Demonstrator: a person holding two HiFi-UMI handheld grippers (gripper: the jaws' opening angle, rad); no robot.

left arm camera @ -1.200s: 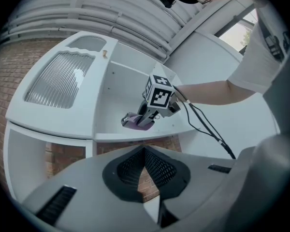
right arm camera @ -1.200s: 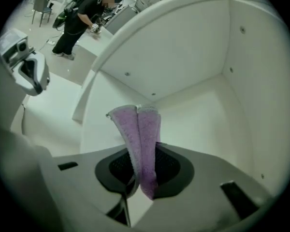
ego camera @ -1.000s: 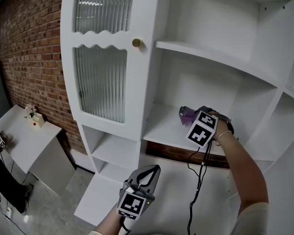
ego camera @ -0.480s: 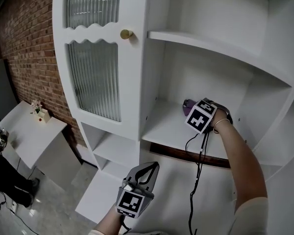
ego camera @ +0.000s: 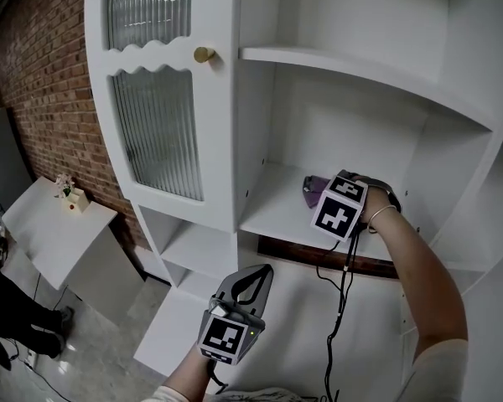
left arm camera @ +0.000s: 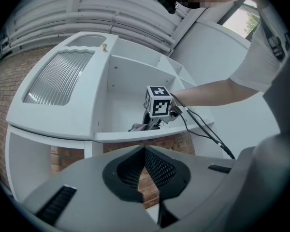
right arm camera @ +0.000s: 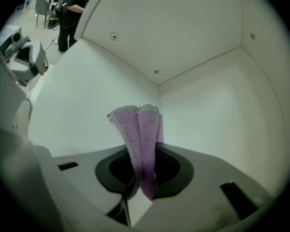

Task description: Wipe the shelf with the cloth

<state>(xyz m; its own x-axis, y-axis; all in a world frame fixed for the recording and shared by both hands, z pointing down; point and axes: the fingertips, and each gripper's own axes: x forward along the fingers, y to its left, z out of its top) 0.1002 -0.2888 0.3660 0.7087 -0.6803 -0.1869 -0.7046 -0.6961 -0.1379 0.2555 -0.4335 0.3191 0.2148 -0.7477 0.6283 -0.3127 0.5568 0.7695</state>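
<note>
The right gripper [ego camera: 321, 196] reaches into an open bay of the tall white wooden cabinet [ego camera: 243, 124]. Its 2 jaws are clamped on a folded purple terry cloth [right arm camera: 141, 129], held low over the bare white shelf board [ego camera: 272, 212] near the back wall. The left gripper [ego camera: 256, 276] hangs below in front, jaws pressed together on nothing. Left of the bay are a ribbed glass door [ego camera: 155, 132] with a round brass knob [ego camera: 203, 54], a red brick wall [ego camera: 33, 65], and 1 small white table [ego camera: 54, 233].

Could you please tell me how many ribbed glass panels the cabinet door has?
2. The upper panel sits above the wavy rail, cut off by the picture's top edge; the lower panel sits below it. Nothing hides either.
</note>
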